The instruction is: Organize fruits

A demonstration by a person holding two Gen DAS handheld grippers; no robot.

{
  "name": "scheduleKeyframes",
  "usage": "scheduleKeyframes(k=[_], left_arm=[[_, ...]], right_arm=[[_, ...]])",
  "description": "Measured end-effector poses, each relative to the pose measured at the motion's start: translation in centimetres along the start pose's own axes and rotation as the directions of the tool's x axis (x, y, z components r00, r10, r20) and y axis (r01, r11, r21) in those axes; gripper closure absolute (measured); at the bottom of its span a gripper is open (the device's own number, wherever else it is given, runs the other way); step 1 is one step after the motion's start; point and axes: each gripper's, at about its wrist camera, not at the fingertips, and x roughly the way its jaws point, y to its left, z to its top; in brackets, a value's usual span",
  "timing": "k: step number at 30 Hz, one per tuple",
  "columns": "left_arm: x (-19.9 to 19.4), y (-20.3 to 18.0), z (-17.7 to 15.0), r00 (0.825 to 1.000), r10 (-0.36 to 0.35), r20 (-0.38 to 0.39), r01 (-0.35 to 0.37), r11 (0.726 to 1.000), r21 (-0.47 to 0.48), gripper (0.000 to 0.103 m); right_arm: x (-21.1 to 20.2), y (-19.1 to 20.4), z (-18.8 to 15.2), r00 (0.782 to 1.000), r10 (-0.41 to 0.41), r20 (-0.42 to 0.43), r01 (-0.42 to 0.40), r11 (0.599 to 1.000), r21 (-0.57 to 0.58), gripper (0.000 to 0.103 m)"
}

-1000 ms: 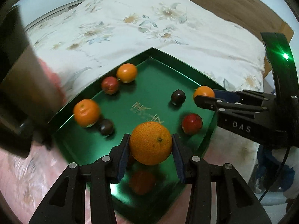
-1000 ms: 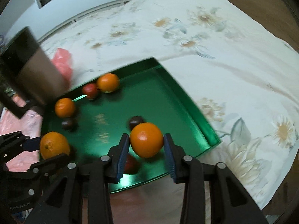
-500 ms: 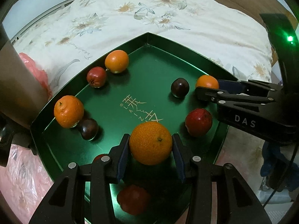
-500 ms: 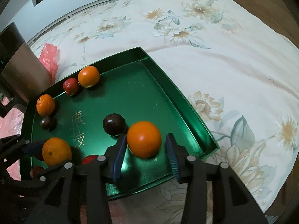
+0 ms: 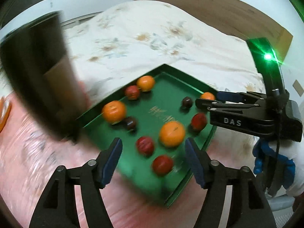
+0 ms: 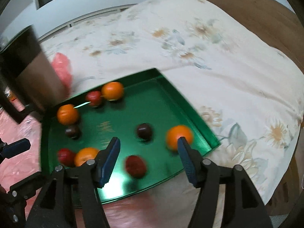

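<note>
Dark blurry box [image 6: 28, 72] looms off green tray's [image 6: 190, 110] left edge. Pink plastic bag [image 6: 62, 68] beside it. Tray on floral quilt [image 6: 209, 53], fruits scattered inside. Left gripper [image 5: 152, 145] jaws just opened, nothing gripped, orange [image 5: 172, 134] loose below. Right gripper [image 6: 148, 142] gaping wide, its orange [image 6: 179, 135] dropped near tray's right edge.

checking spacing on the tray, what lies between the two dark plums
In the right wrist view, only bare green tray floor with gold lettering lies between the plums.
</note>
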Motion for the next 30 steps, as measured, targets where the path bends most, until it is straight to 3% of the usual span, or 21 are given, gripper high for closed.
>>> scheduleKeyframes(k=[3, 17, 21, 27, 30], left_arm=[[-2.1, 2.2, -2.1, 0.999, 0.033, 0.012, -0.032, 0.999, -0.019, 0.03], [-11.8, 12.2, -12.7, 0.978, 0.203, 0.053, -0.195, 0.971, -0.14, 0.027], [-14.1, 13.9, -15.6, 0.955, 0.283, 0.091, -0.265, 0.95, -0.165, 0.026], [-19.0, 15.8, -20.0, 0.9, 0.415, 0.131, -0.372, 0.89, -0.264, 0.026], [-22.1, 16.2, -21.8, 0.881, 0.454, 0.134, -0.397, 0.863, -0.313, 0.015]], right_arm=[[-0.8, 3.0, -0.9, 1.0, 0.02, 0.007, -0.02, 1.0, -0.012, 0.0], [-4.9, 16.5, -5.5, 0.988, 0.125, 0.085, -0.119, 0.99, -0.071, 0.0], [-6.2, 19.6, -6.8, 0.976, 0.166, 0.139, -0.152, 0.983, -0.104, 0.0], [-9.6, 22.7, -9.0, 0.954, 0.214, 0.21, -0.188, 0.972, -0.139, 0.0], [-11.9, 24.1, -9.9, 0.946, 0.246, 0.21, -0.215, 0.963, -0.161, 0.0]])
